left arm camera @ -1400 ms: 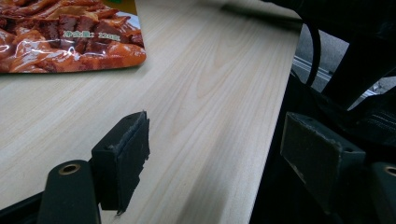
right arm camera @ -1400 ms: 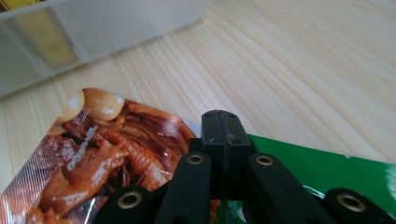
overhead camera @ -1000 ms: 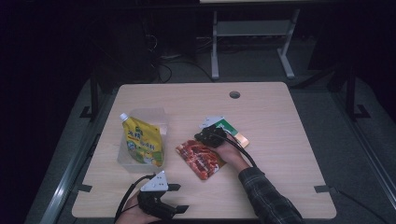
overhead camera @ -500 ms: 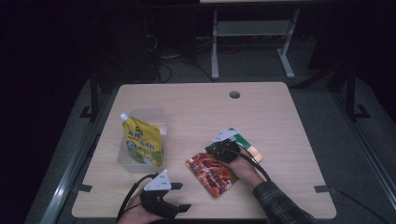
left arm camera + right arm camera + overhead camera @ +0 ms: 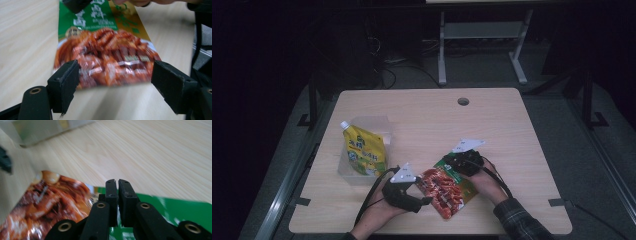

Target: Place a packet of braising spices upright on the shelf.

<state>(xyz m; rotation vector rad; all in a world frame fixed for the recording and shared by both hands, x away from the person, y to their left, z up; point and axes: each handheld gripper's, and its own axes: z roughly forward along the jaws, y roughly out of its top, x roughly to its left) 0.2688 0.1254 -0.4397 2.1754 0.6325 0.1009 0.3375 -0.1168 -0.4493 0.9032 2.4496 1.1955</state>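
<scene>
Two snack packs lie on the worktop (image 5: 512, 125): one red-and-green pouch (image 5: 447, 189) printed with reddish strips of food, and one yellow spouted pouch (image 5: 364, 151) resting in a single clear tub (image 5: 382, 125) at the left. The red-and-green pouch lies at the near middle of the worktop, between the two hands. Its long axis runs diagonally, with the green end pointing far and right and the red end pointing near. White characters sit on its green band, too blurred to read; the yellow pouch carries green lettering too small to make out.

The left tongs (image 5: 113, 82) stand wide apart, with the red end of the pouch between the two black pads and touching neither. The right tongs (image 5: 117, 188) have just been opening, yet a thin slit is all that parts them. They sit over the green end of the pouch, with nothing visibly pinched in the slit.
</scene>
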